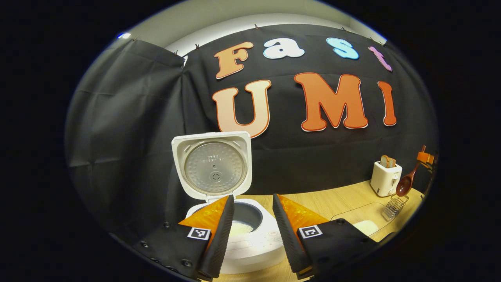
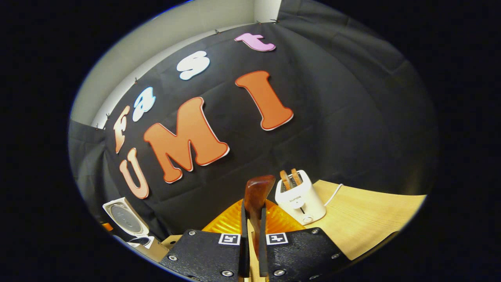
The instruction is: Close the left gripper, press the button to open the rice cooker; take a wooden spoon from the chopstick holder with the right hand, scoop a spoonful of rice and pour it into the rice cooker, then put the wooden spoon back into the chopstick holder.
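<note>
Rice cooker (image 1: 238, 231) lid (image 1: 212, 166) upright at far side, pot mouth open from above. Bare surface (image 1: 325, 203) between cooker and toaster (image 1: 385, 178); chopstick holder (image 1: 395, 206) just near toaster.

Black cloth (image 1: 129, 129) hangs as the booth's wall, pinned along its top edge with small clips, creased in vertical folds at the left of the left gripper view. Above it a pale wall (image 1: 219, 27) shows, brightly lit, with a bluish glint at the upper left. Below, a light wooden desk (image 2: 372, 219) meets the cloth.
</note>
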{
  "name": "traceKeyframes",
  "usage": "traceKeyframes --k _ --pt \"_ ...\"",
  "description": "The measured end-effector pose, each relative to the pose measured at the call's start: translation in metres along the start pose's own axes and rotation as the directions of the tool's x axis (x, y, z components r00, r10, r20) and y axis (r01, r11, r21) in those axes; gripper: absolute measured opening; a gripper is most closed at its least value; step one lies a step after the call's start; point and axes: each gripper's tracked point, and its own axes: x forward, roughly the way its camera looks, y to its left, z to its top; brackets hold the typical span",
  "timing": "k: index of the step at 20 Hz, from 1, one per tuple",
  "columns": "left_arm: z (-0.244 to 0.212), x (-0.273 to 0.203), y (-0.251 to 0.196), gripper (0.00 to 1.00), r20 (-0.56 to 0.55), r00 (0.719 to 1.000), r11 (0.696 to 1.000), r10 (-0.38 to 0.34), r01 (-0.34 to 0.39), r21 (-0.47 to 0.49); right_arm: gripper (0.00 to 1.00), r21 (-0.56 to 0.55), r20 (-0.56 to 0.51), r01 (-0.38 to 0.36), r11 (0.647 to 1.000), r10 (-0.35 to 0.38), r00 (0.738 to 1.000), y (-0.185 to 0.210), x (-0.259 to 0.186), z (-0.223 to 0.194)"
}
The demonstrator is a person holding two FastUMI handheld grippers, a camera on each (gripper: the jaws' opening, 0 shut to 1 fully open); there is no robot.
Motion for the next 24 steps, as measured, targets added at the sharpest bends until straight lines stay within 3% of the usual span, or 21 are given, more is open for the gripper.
traceKeyframes --k 7,8,11,12,13,16,17,18,23,24 --pt "-0.016 0.001 0.007 0.67 -0.017 1.0 1.0 -0.003 0.003 0.002 0.1 -0.128 -0.049 -0.181 0.975 0.176 0.983 0.092 -0.008 -0.022" --pt "-0.017 0.001 0.008 0.67 -0.016 1.0 1.0 -0.006 0.006 0.003 0.14 -0.142 -0.059 -0.209 0.968 0.202 0.978 0.104 -0.011 -0.029" --pt "-0.021 0.0 0.01 0.67 -0.017 1.0 1.0 -0.01 0.01 -0.006 0.09 -0.189 -0.108 -0.271 0.944 0.254 0.961 0.131 -0.012 -0.055" --pt "-0.024 0.001 0.01 0.6 -0.019 1.0 1.0 -0.013 0.013 -0.008 0.09 -0.211 -0.122 -0.283 0.936 0.262 0.957 0.136 -0.013 -0.063" --pt "-0.027 0.001 0.01 0.67 -0.022 1.0 1.0 -0.016 0.015 -0.012 0.09 -0.236 -0.137 -0.3 0.924 0.274 0.952 0.141 -0.014 -0.072" --pt "-0.039 0.003 0.01 0.67 -0.042 0.999 1.0 -0.022 0.021 -0.019 0.09 -0.342 -0.158 -0.322 0.883 0.284 0.946 0.15 -0.015 -0.093" --pt "-0.041 0.004 0.01 0.6 -0.049 0.999 0.999 -0.023 0.022 -0.024 0.09 -0.382 -0.166 -0.321 0.866 0.278 0.946 0.15 -0.013 -0.102" --pt "-0.045 0.004 0.009 0.67 -0.057 0.998 0.999 -0.028 0.026 -0.028 0.09 -0.413 -0.176 -0.322 0.852 0.272 0.946 0.151 -0.012 -0.109" --pt "-0.058 0.008 0.006 0.71 -0.08 0.996 0.998 -0.045 0.041 -0.047 0.1 -0.572 -0.228 -0.323 0.754 0.232 0.946 0.151 -0.01 -0.147" --pt "-0.061 0.009 0.005 0.67 -0.085 0.995 0.998 -0.048 0.044 -0.047 0.1 -0.599 -0.238 -0.321 0.733 0.22 0.946 0.15 -0.011 -0.156"
